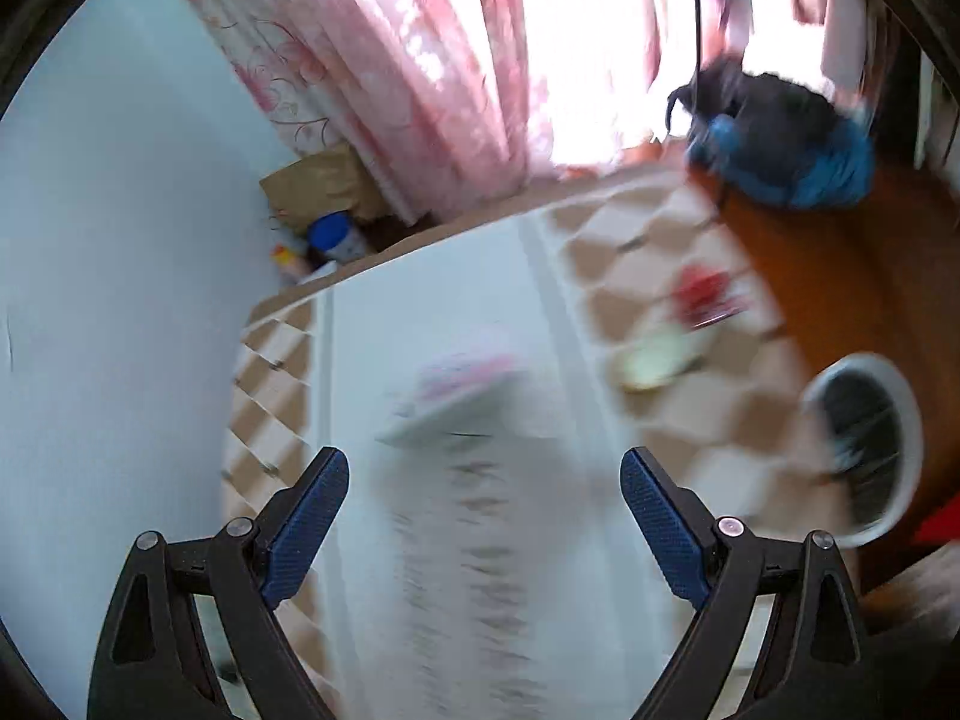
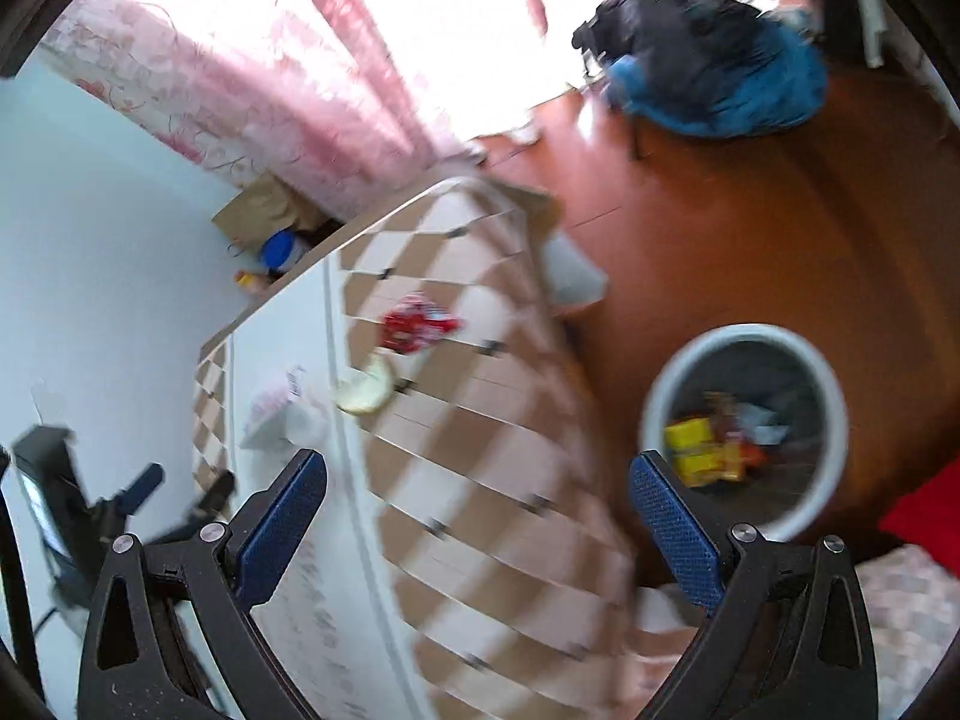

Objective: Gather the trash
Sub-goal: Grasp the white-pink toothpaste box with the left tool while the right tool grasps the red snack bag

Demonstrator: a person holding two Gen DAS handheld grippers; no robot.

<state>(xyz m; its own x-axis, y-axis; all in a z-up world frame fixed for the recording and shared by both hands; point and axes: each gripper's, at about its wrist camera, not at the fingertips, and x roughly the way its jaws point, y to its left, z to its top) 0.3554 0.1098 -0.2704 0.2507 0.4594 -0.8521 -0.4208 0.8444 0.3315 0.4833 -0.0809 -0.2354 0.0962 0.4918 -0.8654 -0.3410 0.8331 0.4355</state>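
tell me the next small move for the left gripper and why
Probably ease the left gripper forward and down onto the pink-and-white wrapper just ahead of its open jaws. Both grippers are empty, and three pieces remain on the table: this wrapper, a pale yellowish scrap and a red wrapper. The white bin on the floor already holds trash.

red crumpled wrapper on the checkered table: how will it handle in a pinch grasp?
The crumpled red wrapper looks like thin film, so probably light and floppy, collapsing between the fingers. Its glossy surface may slip. Lying loose on the checkered tabletop, it would likely skid if nudged. Blur limits certainty.
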